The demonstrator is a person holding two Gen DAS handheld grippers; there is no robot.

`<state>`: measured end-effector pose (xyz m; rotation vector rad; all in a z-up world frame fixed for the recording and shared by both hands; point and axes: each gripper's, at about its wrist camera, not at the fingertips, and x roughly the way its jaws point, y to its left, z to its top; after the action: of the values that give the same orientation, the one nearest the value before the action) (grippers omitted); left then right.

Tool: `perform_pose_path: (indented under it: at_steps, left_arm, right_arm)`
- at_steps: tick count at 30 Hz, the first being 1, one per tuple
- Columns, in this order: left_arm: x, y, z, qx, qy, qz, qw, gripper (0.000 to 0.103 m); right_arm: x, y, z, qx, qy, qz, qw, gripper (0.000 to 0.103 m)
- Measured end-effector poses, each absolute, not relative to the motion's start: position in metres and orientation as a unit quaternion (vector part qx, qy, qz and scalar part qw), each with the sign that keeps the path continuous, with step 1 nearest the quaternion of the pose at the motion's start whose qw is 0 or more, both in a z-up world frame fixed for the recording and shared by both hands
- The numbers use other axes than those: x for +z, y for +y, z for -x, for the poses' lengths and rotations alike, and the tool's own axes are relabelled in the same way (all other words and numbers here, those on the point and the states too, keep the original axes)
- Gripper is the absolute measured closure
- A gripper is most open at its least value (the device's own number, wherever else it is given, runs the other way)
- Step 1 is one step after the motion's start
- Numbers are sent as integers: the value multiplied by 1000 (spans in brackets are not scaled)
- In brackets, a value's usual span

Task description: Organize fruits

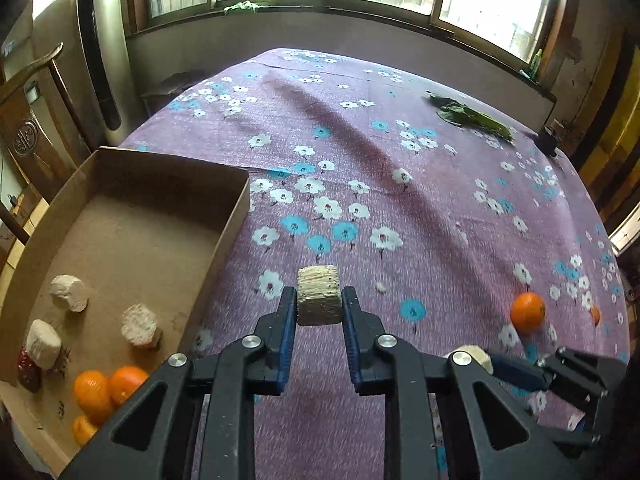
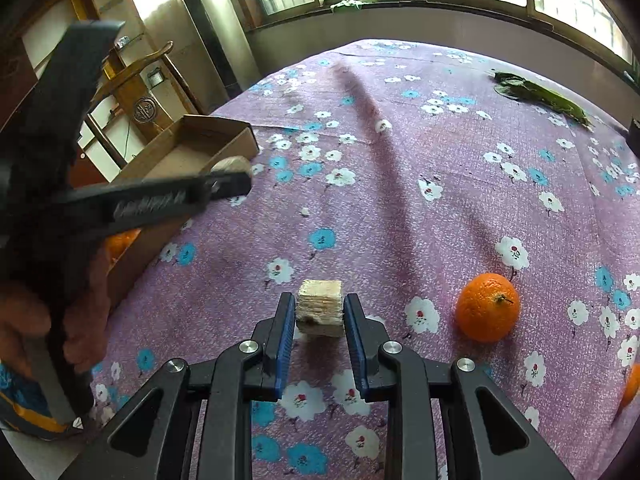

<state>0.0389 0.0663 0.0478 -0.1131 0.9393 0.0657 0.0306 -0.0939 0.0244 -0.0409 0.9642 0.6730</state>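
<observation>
My left gripper (image 1: 319, 292) is shut on a pale fibrous fruit chunk (image 1: 319, 304), held above the flowered purple tablecloth just right of the cardboard box (image 1: 236, 216). Inside the box lie several pale chunks (image 1: 69, 293), oranges (image 1: 100, 392) and a dark red fruit (image 1: 28, 372). My right gripper (image 2: 319, 302) is shut on a similar pale chunk (image 2: 320, 314) low over the cloth. An orange (image 2: 488, 307) sits on the cloth to its right, the same orange (image 1: 528, 312) appearing in the left wrist view. A second orange (image 2: 632, 386) peeks in at the right edge.
Leafy greens (image 1: 472, 118) lie at the table's far right, beside a small dark object (image 1: 548, 140). A wooden chair (image 1: 28, 120) and a tall appliance (image 1: 96, 52) stand left of the table. A hand (image 2: 36, 320) holds the left gripper's handle.
</observation>
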Motion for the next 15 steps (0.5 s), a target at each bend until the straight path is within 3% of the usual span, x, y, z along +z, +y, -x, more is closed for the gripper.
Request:
perform_pose_path:
  at_steps: [15]
  left_arm:
    - [48, 85, 17, 27, 432, 35, 901, 82]
  right_arm:
    - [35, -68, 12, 339, 440, 52, 830, 71]
